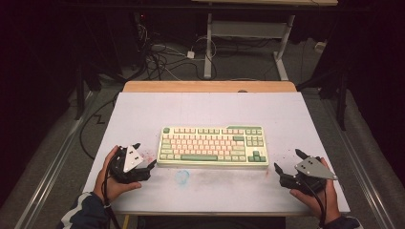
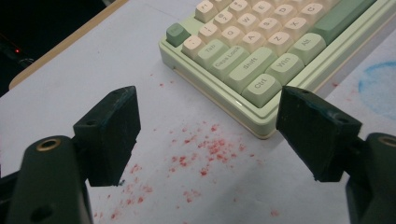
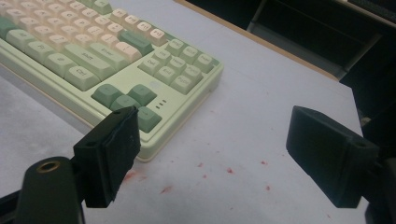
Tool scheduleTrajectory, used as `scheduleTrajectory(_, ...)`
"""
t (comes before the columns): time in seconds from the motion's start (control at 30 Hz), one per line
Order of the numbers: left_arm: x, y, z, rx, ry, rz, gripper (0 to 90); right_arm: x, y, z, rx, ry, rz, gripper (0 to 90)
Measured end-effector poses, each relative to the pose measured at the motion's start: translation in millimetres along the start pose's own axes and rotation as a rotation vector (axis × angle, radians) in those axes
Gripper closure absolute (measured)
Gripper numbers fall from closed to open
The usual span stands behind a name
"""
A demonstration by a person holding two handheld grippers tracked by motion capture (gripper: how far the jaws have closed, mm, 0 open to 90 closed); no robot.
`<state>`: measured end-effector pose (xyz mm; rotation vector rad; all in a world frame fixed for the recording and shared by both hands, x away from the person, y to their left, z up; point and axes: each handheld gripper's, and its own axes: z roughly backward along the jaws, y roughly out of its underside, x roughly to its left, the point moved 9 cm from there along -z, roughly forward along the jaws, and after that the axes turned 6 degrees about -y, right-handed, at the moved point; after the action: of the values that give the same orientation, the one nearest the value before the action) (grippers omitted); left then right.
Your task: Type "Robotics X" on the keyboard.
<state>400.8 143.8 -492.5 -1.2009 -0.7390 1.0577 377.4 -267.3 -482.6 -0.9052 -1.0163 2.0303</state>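
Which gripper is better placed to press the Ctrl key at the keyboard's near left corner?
Left. The left gripper sits open just off the keyboard at that corner, with the Ctrl key right ahead of its jaws. The right gripper waits, open, off the opposite end by the arrow keys.

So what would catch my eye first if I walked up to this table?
Probably the mint-green and cream keyboard, lying alone in the middle of the white table. On either side of it a hand holds a black gripper, the left gripper and the right gripper, fingers spread wide and empty. You'd also notice red specks and a faint blue ring staining the surface.
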Motion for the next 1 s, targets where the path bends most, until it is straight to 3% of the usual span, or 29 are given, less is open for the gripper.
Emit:
scheduleTrajectory(0.13, 0.5, 1.1, 0.5, 0.004, -0.006, -0.002, 20.5, 1.0, -0.4, -1.8, 0.006, -0.017, 0.002, 22.2)
scheduleTrajectory(0.2, 1.0, 1.6, 1.1, 0.005, -0.007, -0.001, 20.6, 7.5, -3.9, -1.1, -0.008, -0.08, -0.007, 26.6)
scheduleTrajectory(0.23, 1.4, 2.0, 1.1, 0.007, -0.008, 0.0, 20.6, 7.5, -3.9, -1.1, -0.008, -0.08, -0.007, 26.6)
scheduleTrajectory(0.27, 2.1, 2.5, 0.7, 0.009, -0.011, -0.002, 20.6, 11.5, -6.4, -2.0, -0.006, -0.11, 0.008, 40.0)
scheduleTrajectory(0.33, 2.4, 3.2, 0.4, 0.014, -0.013, -0.003, 20.8, 13.8, -8.3, -2.8, -0.007, -0.128, 0.012, 43.7)
scheduleTrajectory(0.4, 2.1, 3.7, 0.5, 0.017, -0.011, -0.007, 20.8, 17.8, -12.8, -5.8, -0.001, -0.154, 0.006, 53.5)
scheduleTrajectory(0.43, 2.0, 3.5, 0.3, 0.016, -0.01, -0.004, 20.8, 23.4, -18.2, -10.0, 0.002, -0.201, 0.009, 65.4)
scheduleTrajectory(0.53, 2.0, 4.0, 0.1, 0.018, -0.009, -0.004, 20.8, 28.5, -22.0, -16.9, 0.028, -0.225, 0.022, 73.1)
scheduleTrajectory(0.57, 1.9, 4.2, 0.0, 0.02, -0.008, -0.004, 20.8, 35.0, -26.7, -23.3, 0.04, -0.254, 0.031, 82.6)
scheduleTrajectory(0.63, 1.6, 4.7, -0.6, 0.021, -0.006, -0.003, 20.8, 42.0, -31.2, -30.6, 0.06, -0.284, 0.049, 87.9)
scheduleTrajectory(1.0, 2.0, 4.4, 0.5, 0.022, -0.003, 0.003, 20.8, 66.1, -56.3, -78.1, 0.097, -0.368, 0.091, 90.0)
